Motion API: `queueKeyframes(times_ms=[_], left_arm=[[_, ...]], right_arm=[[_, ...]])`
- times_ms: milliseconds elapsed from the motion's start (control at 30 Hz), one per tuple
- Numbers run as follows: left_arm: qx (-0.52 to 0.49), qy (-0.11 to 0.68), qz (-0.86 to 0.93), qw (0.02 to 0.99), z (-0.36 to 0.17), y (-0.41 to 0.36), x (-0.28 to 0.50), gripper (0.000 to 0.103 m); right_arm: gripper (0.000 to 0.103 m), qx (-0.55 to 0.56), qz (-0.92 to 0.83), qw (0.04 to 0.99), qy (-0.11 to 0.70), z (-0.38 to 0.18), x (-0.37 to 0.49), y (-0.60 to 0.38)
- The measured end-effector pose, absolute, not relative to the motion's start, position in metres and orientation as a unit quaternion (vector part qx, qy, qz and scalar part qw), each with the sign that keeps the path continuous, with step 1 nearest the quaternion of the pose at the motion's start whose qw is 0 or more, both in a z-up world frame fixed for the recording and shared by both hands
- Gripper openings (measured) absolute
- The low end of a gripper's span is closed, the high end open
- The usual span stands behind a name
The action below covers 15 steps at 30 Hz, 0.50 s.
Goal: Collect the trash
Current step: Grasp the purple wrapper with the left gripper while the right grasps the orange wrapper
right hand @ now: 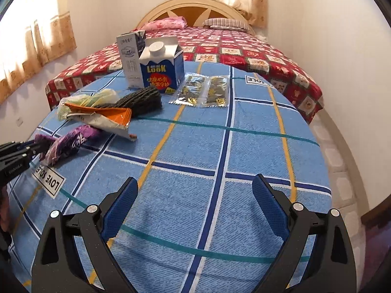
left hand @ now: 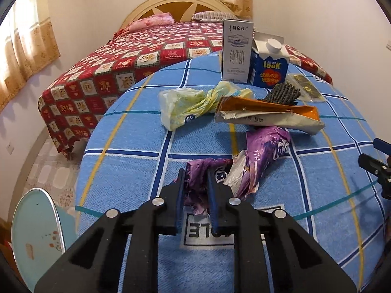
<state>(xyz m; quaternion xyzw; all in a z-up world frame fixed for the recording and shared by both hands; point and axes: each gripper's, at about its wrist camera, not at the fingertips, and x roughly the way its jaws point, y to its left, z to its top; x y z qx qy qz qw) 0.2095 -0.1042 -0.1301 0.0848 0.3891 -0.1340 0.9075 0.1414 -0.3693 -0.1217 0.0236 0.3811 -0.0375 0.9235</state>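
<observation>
My left gripper (left hand: 196, 174) is shut on a crumpled purple wrapper (left hand: 195, 185) lying on the blue checked tablecloth (left hand: 136, 166); it also shows at the left edge of the right wrist view (right hand: 36, 144). Beyond it lie a second purple wrapper (left hand: 264, 153), an orange and silver snack bag (left hand: 266, 114), a yellow-green plastic bag (left hand: 193, 103), a dark mesh sleeve (left hand: 283, 94), clear foil packets (right hand: 202, 91), a white milk carton (left hand: 237, 51) and a blue LOOK carton (left hand: 268, 66). My right gripper (right hand: 195, 188) is open and empty over bare cloth.
A bed with a red patterned cover (left hand: 136, 56) stands behind the table. A light blue round lid or stool (left hand: 34, 232) sits at the lower left beside the table. Tiled floor (left hand: 48, 171) lies to the left, walls and curtains around.
</observation>
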Motion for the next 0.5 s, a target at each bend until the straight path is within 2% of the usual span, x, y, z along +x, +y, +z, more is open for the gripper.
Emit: queueKeyframes(times_ms=[200, 500], left_arm=[[0.093, 0.363, -0.134, 0.917, -0.111, -0.088, 0.185, 0.014], [0.085, 0.347, -0.088, 0.93, -0.096, -0.024, 0.155, 0.014]], right_arm=[[0.093, 0.038, -0.037, 0.927, 0.371, -0.122, 0.138, -0.374], [0.093, 0.021, 0.021, 0.929, 0.369, -0.113, 0.159, -0.341]])
